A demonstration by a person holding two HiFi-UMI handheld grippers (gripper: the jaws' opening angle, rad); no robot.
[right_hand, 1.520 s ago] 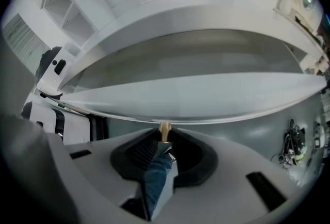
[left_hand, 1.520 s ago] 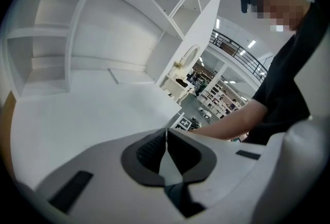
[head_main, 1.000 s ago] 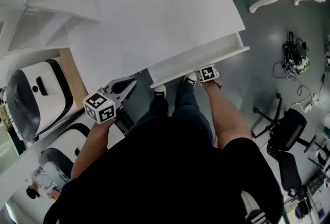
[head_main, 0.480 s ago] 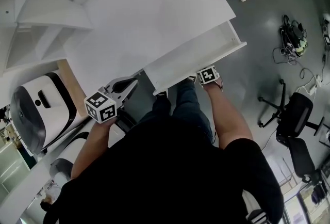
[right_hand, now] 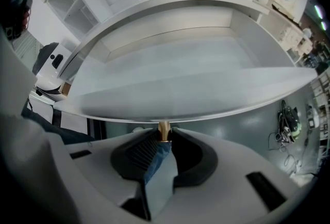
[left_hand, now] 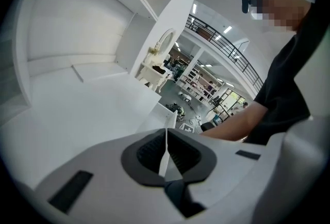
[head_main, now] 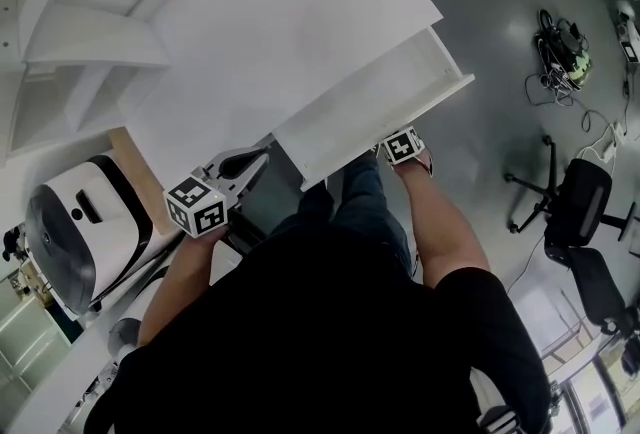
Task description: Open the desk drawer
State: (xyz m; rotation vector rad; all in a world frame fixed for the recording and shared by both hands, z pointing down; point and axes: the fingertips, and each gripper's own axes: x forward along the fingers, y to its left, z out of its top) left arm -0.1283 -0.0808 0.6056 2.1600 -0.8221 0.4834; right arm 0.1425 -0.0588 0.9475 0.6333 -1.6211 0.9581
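Right claw (right_hand: 164,135) is clamped on the knob (right_hand: 164,126) of the drawer (head_main: 370,107), which I judge partly out from under the worktop (head_main: 280,42), with more pulling perhaps left, while left claw (left_hand: 165,141) hangs closed and empty.

No legible text or signs

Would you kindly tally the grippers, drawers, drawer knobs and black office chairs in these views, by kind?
Grippers: 2, the left gripper and the right gripper
Open drawer: 1
Its brass knob: 1
Black office chairs: 2
Total: 6
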